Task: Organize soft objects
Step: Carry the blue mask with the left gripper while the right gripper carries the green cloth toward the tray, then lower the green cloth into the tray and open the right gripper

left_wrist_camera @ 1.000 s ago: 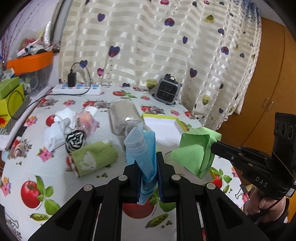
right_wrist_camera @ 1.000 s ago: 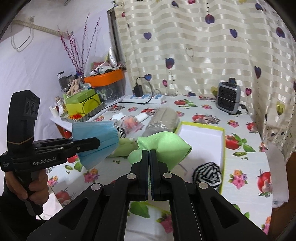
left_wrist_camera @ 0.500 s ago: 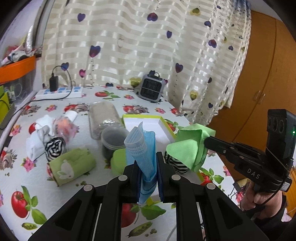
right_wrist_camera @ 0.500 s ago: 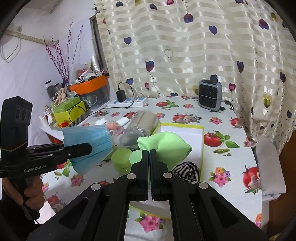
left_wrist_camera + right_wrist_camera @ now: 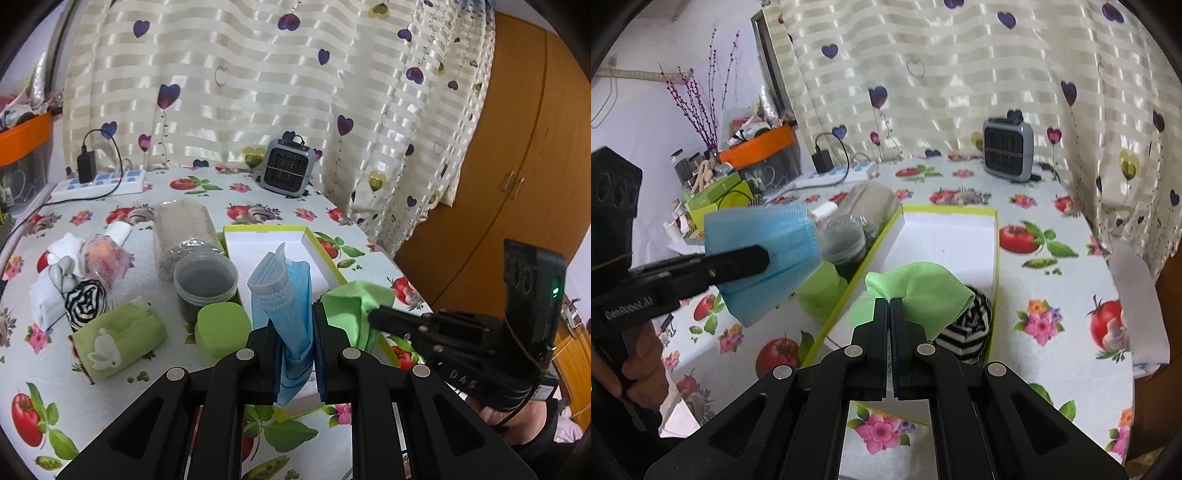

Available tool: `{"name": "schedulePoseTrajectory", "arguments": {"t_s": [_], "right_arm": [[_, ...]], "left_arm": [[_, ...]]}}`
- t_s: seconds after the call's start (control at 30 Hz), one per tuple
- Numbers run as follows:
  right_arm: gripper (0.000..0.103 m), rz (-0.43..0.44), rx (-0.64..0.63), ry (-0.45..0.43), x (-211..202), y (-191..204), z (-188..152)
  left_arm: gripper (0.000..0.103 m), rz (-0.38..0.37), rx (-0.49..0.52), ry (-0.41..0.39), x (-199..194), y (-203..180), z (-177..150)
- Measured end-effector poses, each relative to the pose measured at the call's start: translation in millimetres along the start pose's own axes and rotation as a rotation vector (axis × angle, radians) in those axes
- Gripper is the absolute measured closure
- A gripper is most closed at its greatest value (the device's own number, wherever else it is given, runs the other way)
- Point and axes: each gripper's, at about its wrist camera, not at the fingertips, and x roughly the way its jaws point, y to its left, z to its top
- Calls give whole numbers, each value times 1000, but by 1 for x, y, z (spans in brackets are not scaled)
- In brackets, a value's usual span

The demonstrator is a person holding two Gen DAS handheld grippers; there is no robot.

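Observation:
My left gripper [image 5: 294, 317] is shut on a blue face mask [image 5: 283, 291], held upright beside the left wall of the white box with a yellow-green rim [image 5: 266, 242]. It also shows in the right wrist view [image 5: 764, 258]. My right gripper [image 5: 890, 306] is shut on a green cloth [image 5: 919, 291], held over the near part of the box [image 5: 949, 236]. A black-and-white striped sock ball [image 5: 967, 328] lies in the box under the cloth. The cloth also shows in the left wrist view [image 5: 351, 306].
Left of the box on the table lie a green rolled towel with a rabbit [image 5: 118, 339], a striped ball [image 5: 86, 302], white socks [image 5: 55, 277], a clear jar [image 5: 184, 236], a tub [image 5: 205, 277] and a green lid [image 5: 221, 325]. A grey heater [image 5: 290, 170] and power strip [image 5: 99, 182] stand behind.
Both grippers have moved right and forward to the box with their loads. The green cloth has come down over the box, above the striped ball.

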Motion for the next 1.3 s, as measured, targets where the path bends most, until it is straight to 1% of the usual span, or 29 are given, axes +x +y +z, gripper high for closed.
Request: {"name": "schedulePoseTrajectory", "arguments": {"t_s": [0.3,0.47,0.53,0.57,0.6,0.63,0.67,0.7,0.73,0.77,0.87,1.03,1.13,1.2,1.3], "right_arm": [[102,14,41,100,28,-15,-14],[101,17,41,132,35,-20,-16],[99,7,27,125,33,-20,-15],[94,4,15,115,30,-19,-14],[91,4,7,106,28,-19,-13],[84,6,-3,96,25,-18,-12],[75,9,-13,88,23,-17,-11],[70,10,-19,81,21,-17,-10],[62,10,-24,74,20,-17,-9],[61,9,-25,66,19,-17,-8],[61,4,-7,52,18,-22,-5],[61,-10,22,54,21,-33,-3],[61,-12,29,58,23,-36,-3],[61,-13,30,60,24,-37,-3],[61,-12,30,60,23,-36,-3]], "left_arm": [[90,-10,9,30,20,-4,4],[89,-18,16,47,34,-6,7],[89,-22,20,53,41,-8,9],[89,-25,21,58,45,-9,10],[89,-27,21,61,48,-9,11],[89,-29,22,67,54,-10,12],[89,-30,22,71,57,-10,12],[89,-31,23,74,61,-10,13],[89,-32,23,78,65,-11,14],[89,-35,22,85,71,-11,14],[89,-33,26,103,83,-13,16],[89,-36,37,116,99,-14,18],[83,-35,40,128,108,-13,20],[76,-39,36,139,113,-12,21],[71,-49,28,148,116,-11,21]]}}
